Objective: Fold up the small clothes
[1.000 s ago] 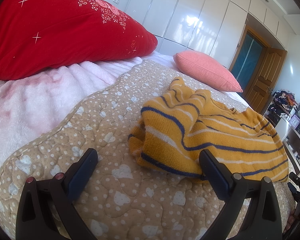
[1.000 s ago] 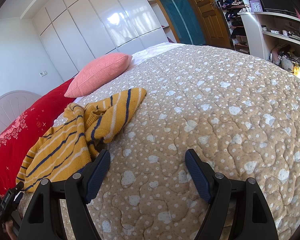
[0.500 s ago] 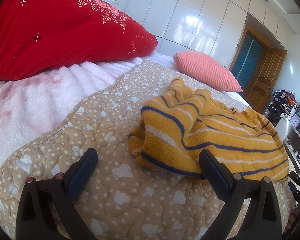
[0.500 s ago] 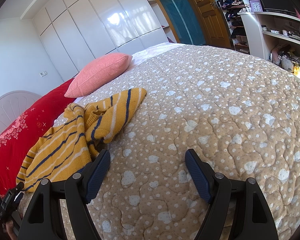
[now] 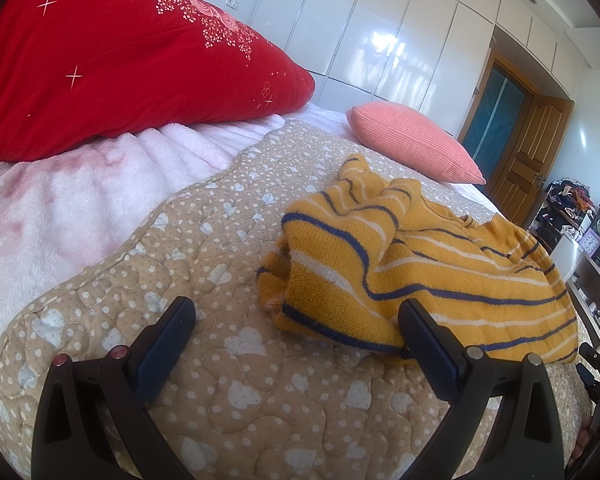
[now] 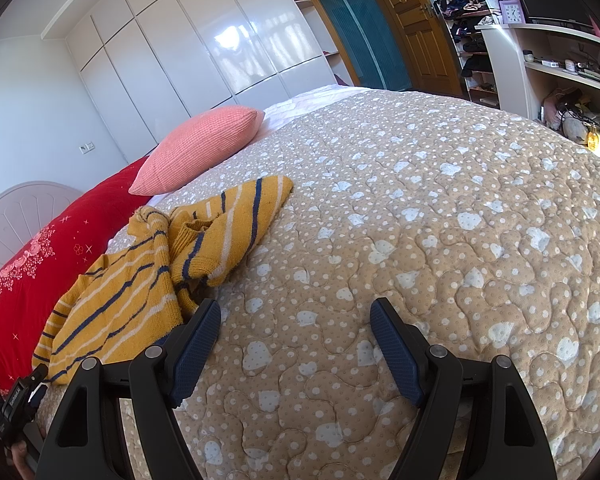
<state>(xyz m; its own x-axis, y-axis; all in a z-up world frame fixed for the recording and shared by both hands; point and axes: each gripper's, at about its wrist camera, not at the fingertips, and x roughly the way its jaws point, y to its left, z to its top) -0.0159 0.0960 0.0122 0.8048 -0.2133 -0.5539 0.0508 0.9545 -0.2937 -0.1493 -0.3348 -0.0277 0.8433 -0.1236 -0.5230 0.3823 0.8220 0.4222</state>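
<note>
A small mustard-yellow sweater (image 5: 412,264) with navy and white stripes lies crumpled on the beige quilted bedspread (image 5: 204,272). My left gripper (image 5: 296,320) is open and empty, hovering just in front of the sweater's near hem; its right finger (image 5: 424,336) overlaps the hem in view. In the right wrist view the sweater (image 6: 156,276) lies to the left. My right gripper (image 6: 296,324) is open and empty over bare quilt (image 6: 440,220), its left finger (image 6: 196,340) close to the sweater's edge.
A large red pillow (image 5: 112,56) and a pink fleece blanket (image 5: 68,208) lie at the bed's head. A pink cushion (image 5: 412,140) sits beyond the sweater. White wardrobes, a wooden door (image 6: 420,28) and cluttered shelves (image 6: 560,76) stand beyond the bed.
</note>
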